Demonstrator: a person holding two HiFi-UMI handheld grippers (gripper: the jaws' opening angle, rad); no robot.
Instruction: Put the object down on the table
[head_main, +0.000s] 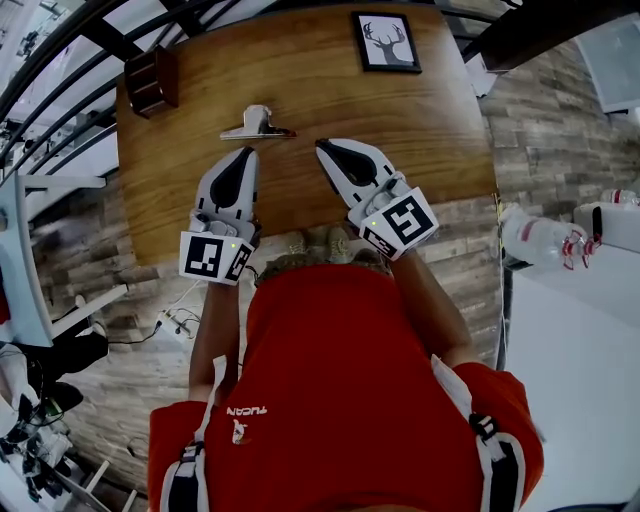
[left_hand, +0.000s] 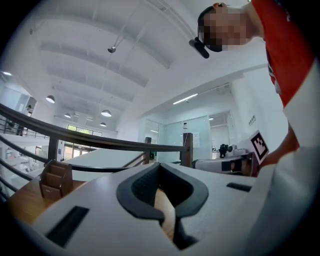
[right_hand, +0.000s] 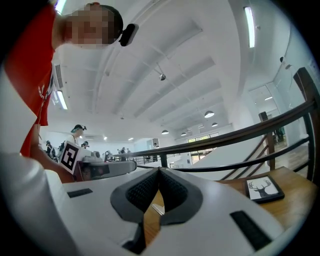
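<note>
A silver metal clip (head_main: 257, 123) lies flat on the wooden table (head_main: 420, 120), a little beyond both grippers. My left gripper (head_main: 248, 150) rests low over the table just short of the clip, pointing at it, apart from it. Its jaws are shut with nothing between them; in the left gripper view the dark pads (left_hand: 159, 165) meet at the tip. My right gripper (head_main: 321, 147) lies to the clip's right and nearer to me, also shut and empty, its pads (right_hand: 159, 171) closed together. Neither gripper touches the clip.
A framed deer picture (head_main: 386, 42) lies at the table's far right, also in the right gripper view (right_hand: 264, 189). A brown wooden holder (head_main: 152, 80) stands at the far left corner. A dark railing (head_main: 60, 60) runs past the table's far side. The near table edge is under the grippers' bodies.
</note>
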